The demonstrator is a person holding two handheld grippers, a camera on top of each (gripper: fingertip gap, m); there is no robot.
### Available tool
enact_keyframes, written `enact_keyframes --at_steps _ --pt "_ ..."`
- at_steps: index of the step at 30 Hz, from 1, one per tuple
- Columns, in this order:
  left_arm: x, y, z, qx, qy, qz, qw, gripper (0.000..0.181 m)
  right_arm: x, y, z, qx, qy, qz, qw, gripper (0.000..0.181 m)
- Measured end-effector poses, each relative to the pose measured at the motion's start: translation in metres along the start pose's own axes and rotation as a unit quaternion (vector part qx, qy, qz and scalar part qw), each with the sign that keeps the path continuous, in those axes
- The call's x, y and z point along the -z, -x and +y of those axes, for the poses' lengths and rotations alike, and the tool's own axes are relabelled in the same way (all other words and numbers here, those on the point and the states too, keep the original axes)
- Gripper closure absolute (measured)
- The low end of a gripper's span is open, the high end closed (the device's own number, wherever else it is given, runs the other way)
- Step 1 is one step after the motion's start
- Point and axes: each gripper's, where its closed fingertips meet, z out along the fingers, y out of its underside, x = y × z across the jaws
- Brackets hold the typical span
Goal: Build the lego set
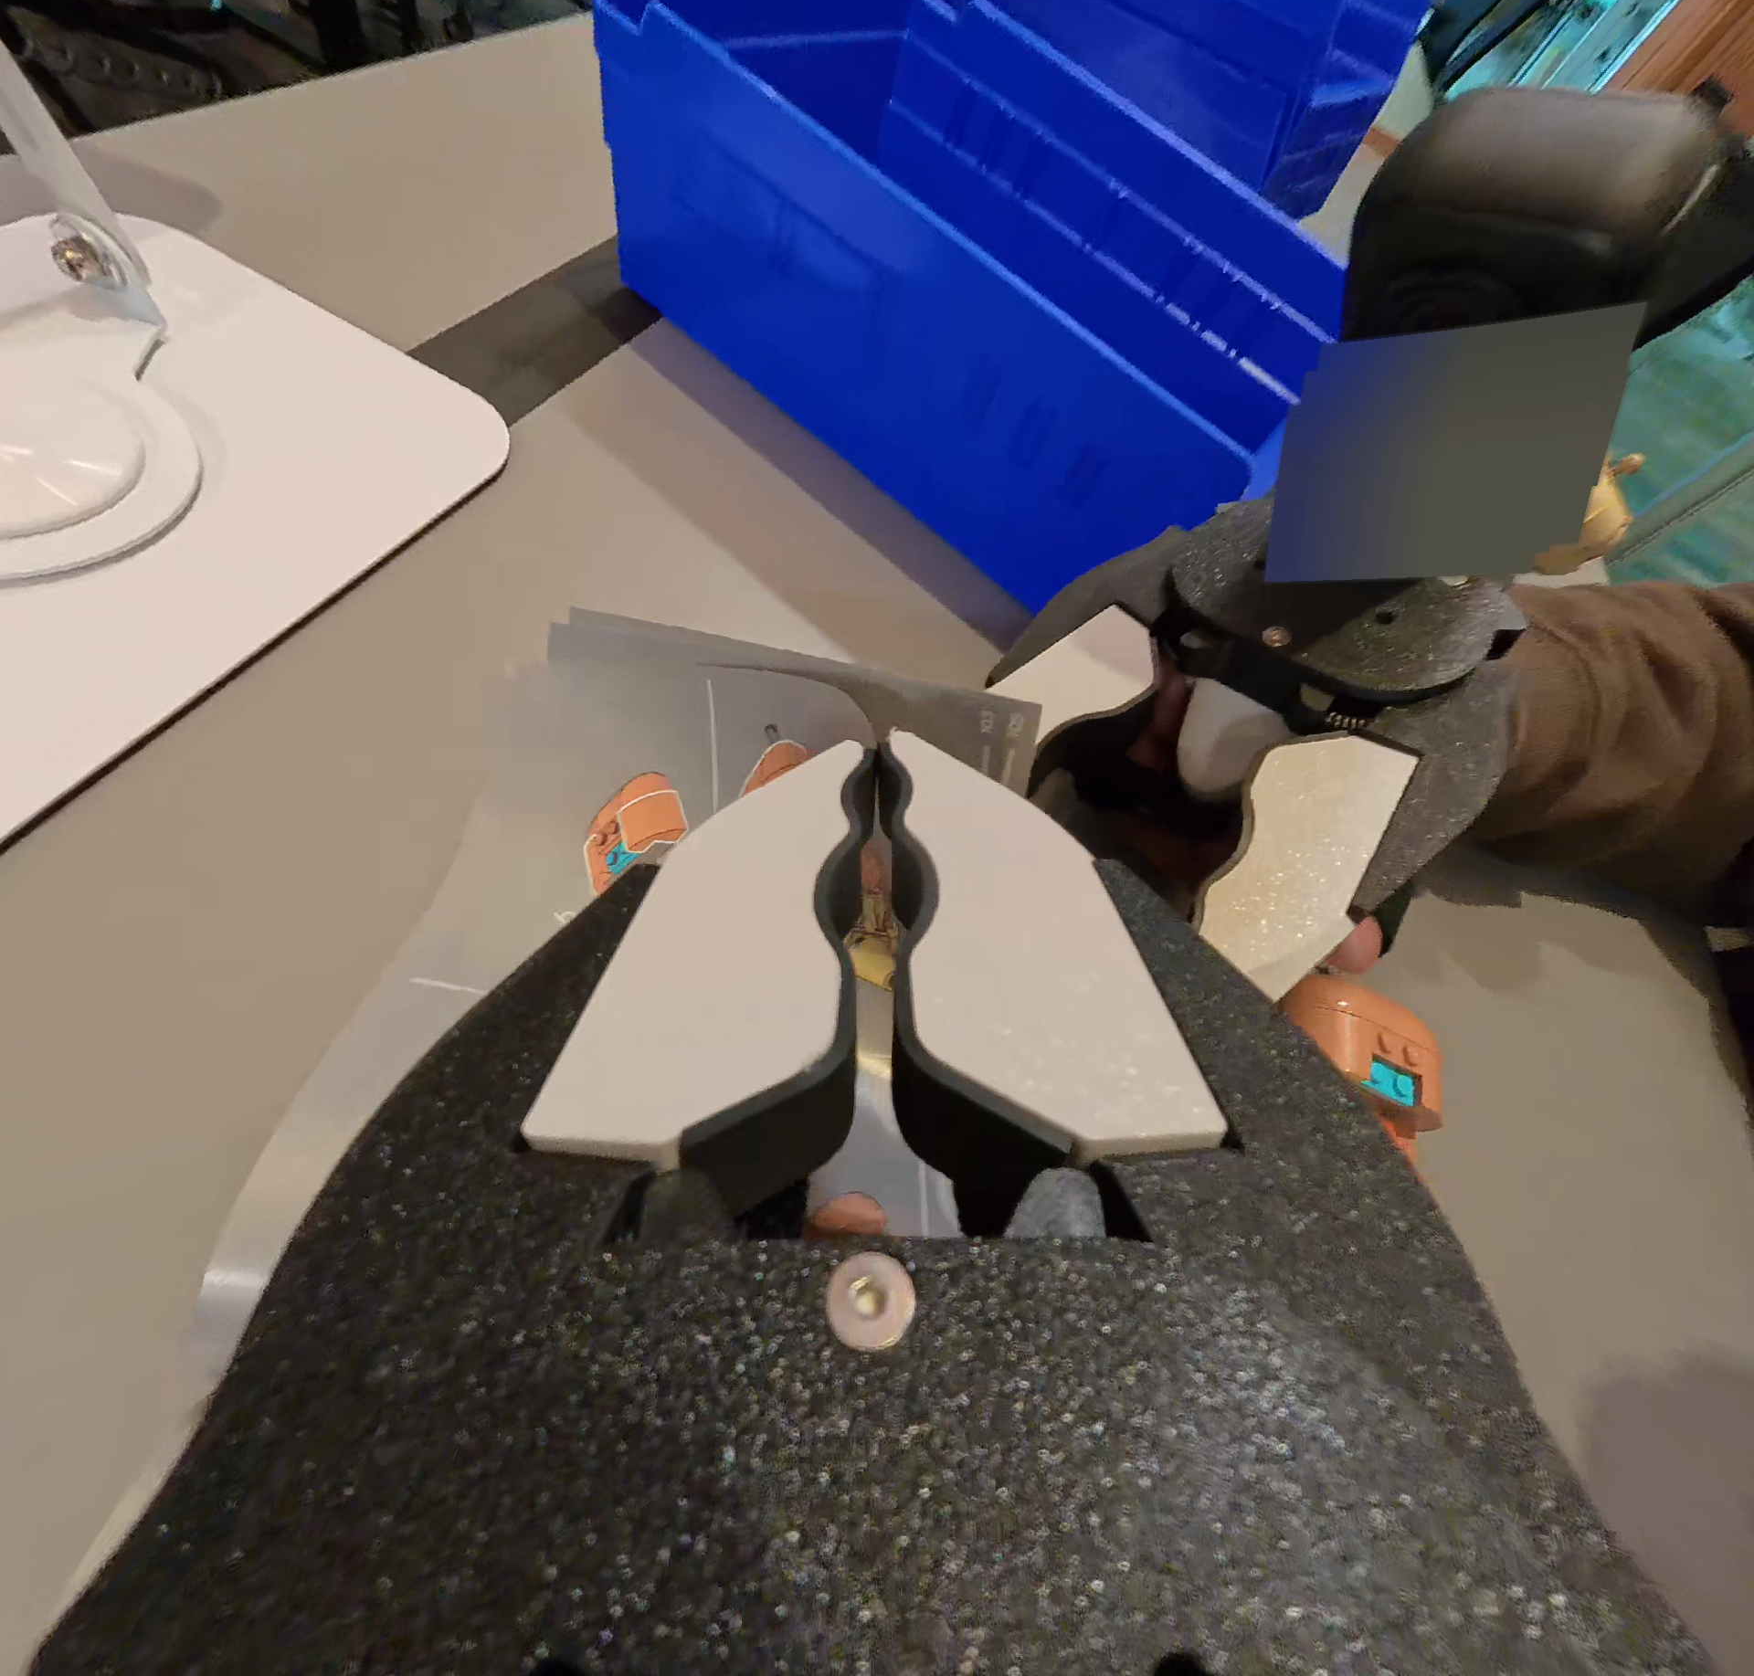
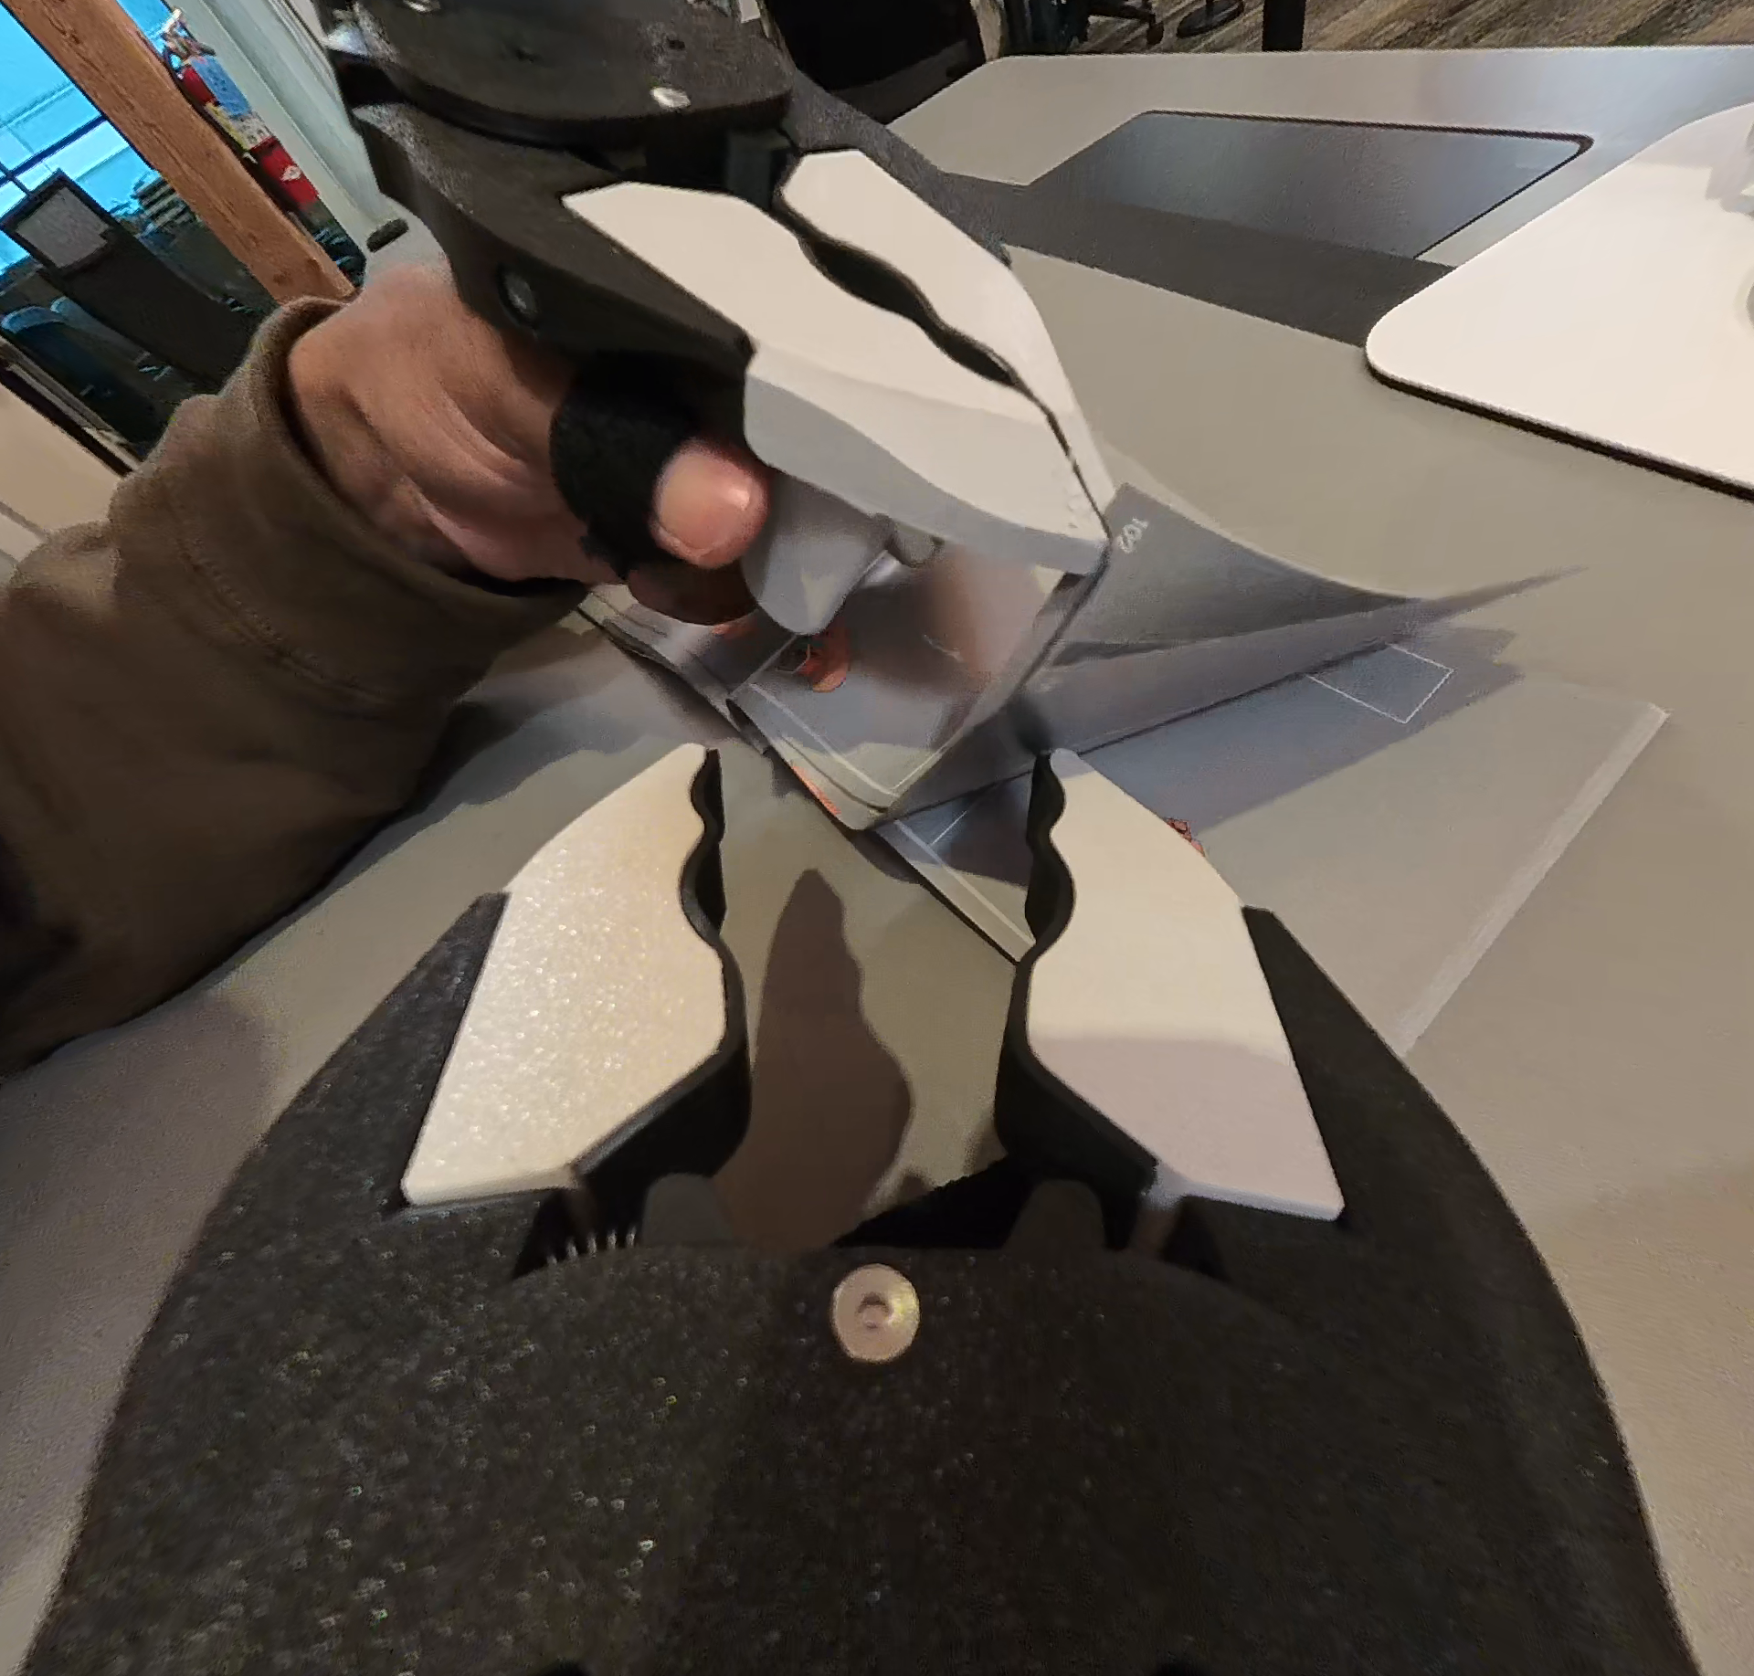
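1. A grey table carries a white mat at far left; dim office space with chairs lies beyond.
2. My left gripper is pinched closed on a lifted page of the instruction booklet, which lies open on the table.
3. Behind stand blue bins; I cannot see anything in them.
4. My right gripper hovers spread open, holding nothing; a tan lego model sits just beside it.

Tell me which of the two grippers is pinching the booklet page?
The left gripper: its jaws are shut on a lifted grey page; the right gripper is open, empty.
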Motion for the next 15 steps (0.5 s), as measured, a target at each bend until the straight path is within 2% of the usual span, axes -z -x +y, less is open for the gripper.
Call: enact_keyframes --at_steps 1,4,8,10,12,14,15 --pt "0.002 0.0 -0.002 0.004 -0.008 0.007 1.0 0.181 0.0 -0.001 -0.001 0.002 -0.002 0.005 1.0 0.119" --pt "0.008 0.0 -0.006 0.008 -0.032 0.022 0.999 0.181 0.003 -0.01 -0.003 0.017 -0.007 0.051 0.999 0.118" --pt "0.018 -0.002 -0.013 0.012 -0.066 0.037 0.997 0.181 0.019 -0.039 -0.008 0.088 0.003 0.192 0.977 0.114" --pt "0.025 -0.002 -0.015 0.015 -0.082 0.038 0.996 0.181 0.03 -0.042 -0.02 0.113 -0.017 0.234 0.965 0.112" --pt "0.031 -0.001 -0.017 0.018 -0.097 0.036 0.995 0.181 0.036 -0.032 -0.034 0.124 -0.055 0.229 0.964 0.112" --pt "0.037 -0.001 -0.019 0.02 -0.107 0.031 0.994 0.181 0.032 -0.013 -0.041 0.121 -0.083 0.182 0.972 0.114" --pt "0.038 -0.002 -0.021 0.018 -0.111 0.031 0.993 0.181 0.025 -0.005 -0.038 0.109 -0.075 0.151 0.98 0.114"
